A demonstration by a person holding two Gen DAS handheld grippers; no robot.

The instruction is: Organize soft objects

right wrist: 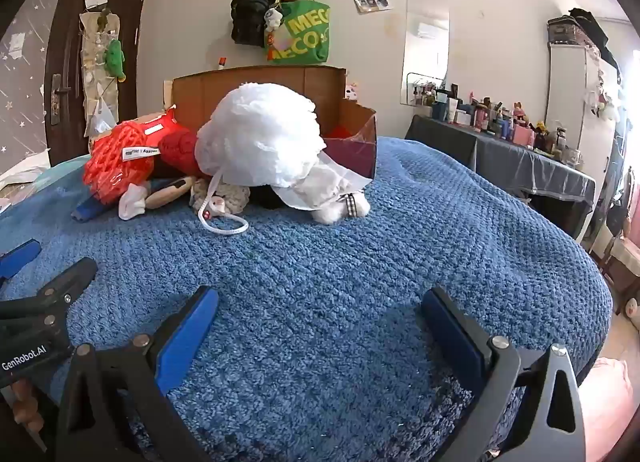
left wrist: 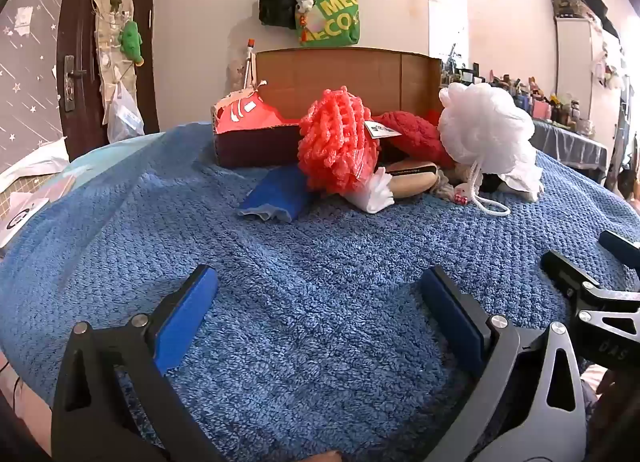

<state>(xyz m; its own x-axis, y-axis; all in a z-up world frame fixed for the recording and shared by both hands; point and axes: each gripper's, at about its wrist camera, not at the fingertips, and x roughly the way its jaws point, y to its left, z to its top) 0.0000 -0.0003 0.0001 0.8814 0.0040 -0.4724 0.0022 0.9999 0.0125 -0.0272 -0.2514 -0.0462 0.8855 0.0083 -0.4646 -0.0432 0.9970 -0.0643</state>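
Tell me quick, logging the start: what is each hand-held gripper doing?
Left hand-held gripper: open, empty, over the blanket.
Right hand-held gripper: open, empty.

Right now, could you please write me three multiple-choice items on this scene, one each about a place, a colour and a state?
1. Where is the cardboard box?
A. behind the pile of soft things
B. on the floor
C. between the grippers

2. What colour is the largest mesh bath pouf?
A. green
B. white
C. black

3. How is the left gripper?
A. shut on a sock
B. shut, empty
C. open, empty

Answers: A, it stands on the blue blanket behind the pile; B, its mesh is white; C, only blanket lies between its pads.
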